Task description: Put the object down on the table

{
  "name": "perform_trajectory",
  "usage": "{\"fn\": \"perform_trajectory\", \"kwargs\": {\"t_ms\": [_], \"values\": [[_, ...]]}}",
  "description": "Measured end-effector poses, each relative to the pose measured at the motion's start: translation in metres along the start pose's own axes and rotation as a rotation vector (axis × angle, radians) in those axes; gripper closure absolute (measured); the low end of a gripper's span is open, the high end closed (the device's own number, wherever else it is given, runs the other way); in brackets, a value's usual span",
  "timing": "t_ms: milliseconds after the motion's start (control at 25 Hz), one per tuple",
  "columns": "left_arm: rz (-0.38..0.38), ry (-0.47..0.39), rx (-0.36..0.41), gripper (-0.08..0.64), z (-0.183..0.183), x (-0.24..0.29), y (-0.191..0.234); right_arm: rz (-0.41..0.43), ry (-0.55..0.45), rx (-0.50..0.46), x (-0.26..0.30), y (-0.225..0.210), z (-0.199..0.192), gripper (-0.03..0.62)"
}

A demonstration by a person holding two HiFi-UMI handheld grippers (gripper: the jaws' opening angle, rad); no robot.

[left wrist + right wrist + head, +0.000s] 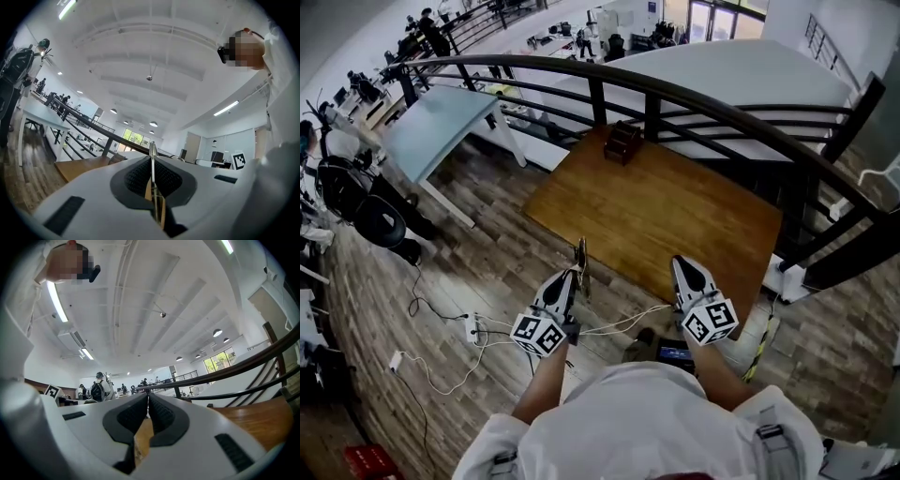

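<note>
Setting: an upper gallery in an open office, with plank flooring and a dark curved railing (694, 103); more desks and people show on the level below.
Left gripper (152, 165): the jaws are pressed together on a thin flat object (152, 151), with its edge caught between the ribbed pads.
Right gripper (148, 400): the jaws are closed tip to tip with nothing between them; the tan colour in the slit is the table behind.
Object, look: a slim strip seen edge-on, pale and metallic along the top and tan lower down; what it is cannot be told.
Object, pose: it stands upright in the grip and sticks out past the jaw tips.
Object, place: it is held in the air, over the floor just short of the near table edge, not touching the top.
Table (675, 206): a brown wooden top set against the railing, bare except for a small dark wooden stand (622, 142) at the far edge.
Floor: loose white cables and a power strip (473, 328) lie left of the person.
Step in hand: judged to be the approach; both grippers point level toward the table and the object is not yet set down.
Next move calls for: bringing the left gripper over bare wood well short of the stand, lowering until the strip is at the top, then parting the jaws.
Handling: a piece this thin will likely fall flat when released, so a low release suits it.
Right gripper, role: no part in the placing is apparent.
</note>
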State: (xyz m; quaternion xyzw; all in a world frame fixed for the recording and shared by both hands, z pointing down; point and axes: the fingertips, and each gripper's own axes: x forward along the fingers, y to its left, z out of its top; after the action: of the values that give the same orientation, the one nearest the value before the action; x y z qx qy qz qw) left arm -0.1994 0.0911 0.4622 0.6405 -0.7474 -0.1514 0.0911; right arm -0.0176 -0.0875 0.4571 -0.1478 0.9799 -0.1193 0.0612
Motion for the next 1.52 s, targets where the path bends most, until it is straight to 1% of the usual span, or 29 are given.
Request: {"fn": "perform_trajectory", "kwargs": {"t_ms": [400, 640, 760, 920, 1040, 1160, 1240, 1360, 1520], "values": [[-0.007, 0.004, -0.003, 0.545, 0.025, 0.105, 0.037, -0.012, -0.012, -0.014, 0.071, -0.071, 0.029, 0.568], [-0.042, 0.027, -0.003, 0.545, 0.023, 0.154, 0.037, -0.032, -0.023, -0.016, 0.083, -0.109, 0.031, 0.566], [-0.048, 0.055, -0.021, 0.545, 0.025, 0.172, 0.037, -0.056, -0.030, -0.003, 0.082, -0.125, 0.034, 0.566], [-0.098, 0.084, -0.020, 0.545, 0.024, 0.195, 0.038, -0.096, -0.036, 0.019, 0.079, -0.143, 0.031, 0.566], [-0.122, 0.106, -0.031, 0.545, 0.023, 0.208, 0.044, -0.124, -0.035, 0.033, 0.079, -0.148, 0.026, 0.566], [-0.157, 0.153, -0.051, 0.545, 0.015, 0.222, 0.052, -0.159, -0.031, 0.040, 0.080, -0.151, 0.015, 0.566], [-0.203, 0.177, -0.065, 0.545, 0.011, 0.233, 0.058, -0.188, -0.031, 0.038, 0.083, -0.154, 0.014, 0.567], [-0.275, 0.202, -0.106, 0.545, 0.011, 0.251, 0.064, -0.252, -0.037, 0.033, 0.086, -0.158, 0.023, 0.567], [-0.345, 0.233, -0.135, 0.545, 0.015, 0.277, 0.083, -0.342, -0.035, 0.029, 0.100, -0.155, 0.023, 0.568]]}}
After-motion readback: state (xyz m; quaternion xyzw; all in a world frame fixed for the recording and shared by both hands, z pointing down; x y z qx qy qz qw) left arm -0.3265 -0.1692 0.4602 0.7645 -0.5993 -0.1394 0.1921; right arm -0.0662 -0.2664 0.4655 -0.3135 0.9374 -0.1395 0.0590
